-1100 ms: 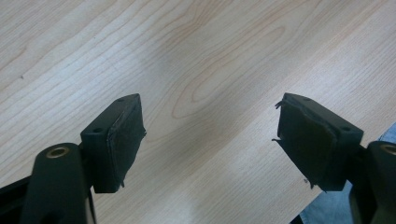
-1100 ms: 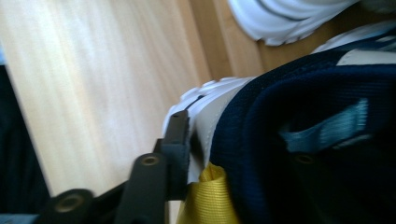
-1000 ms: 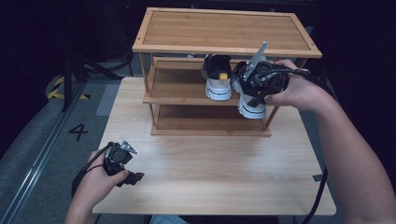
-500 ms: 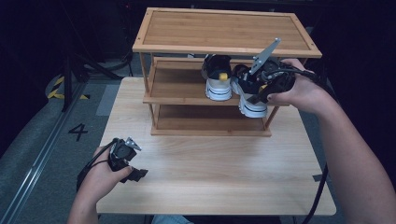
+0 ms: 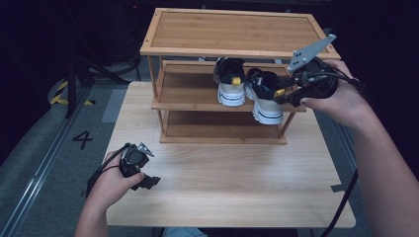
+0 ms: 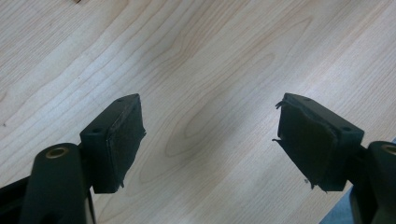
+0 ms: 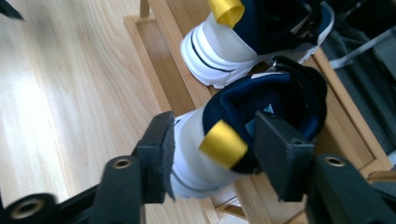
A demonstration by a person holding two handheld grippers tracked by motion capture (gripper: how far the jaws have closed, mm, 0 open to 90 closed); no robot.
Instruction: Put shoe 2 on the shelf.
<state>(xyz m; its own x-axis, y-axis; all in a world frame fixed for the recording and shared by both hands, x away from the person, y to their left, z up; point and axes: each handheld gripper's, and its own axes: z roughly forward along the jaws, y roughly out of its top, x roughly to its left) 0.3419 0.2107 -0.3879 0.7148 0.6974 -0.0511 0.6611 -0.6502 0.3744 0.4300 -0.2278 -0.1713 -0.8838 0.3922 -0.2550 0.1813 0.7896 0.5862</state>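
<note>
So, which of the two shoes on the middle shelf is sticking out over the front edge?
The right-hand shoe, the one at the right hand-held gripper. Its heel overhangs the middle shelf, while the left shoe sits straighter and farther in.

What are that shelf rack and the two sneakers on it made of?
The shelf rack looks like bamboo or light wood with a smooth satin finish: fine straight grain and slatted boards. The sneakers seem to have white leather-like or synthetic heels, dark navy fabric collars and shiny yellow ribbon pull tabs.
</note>
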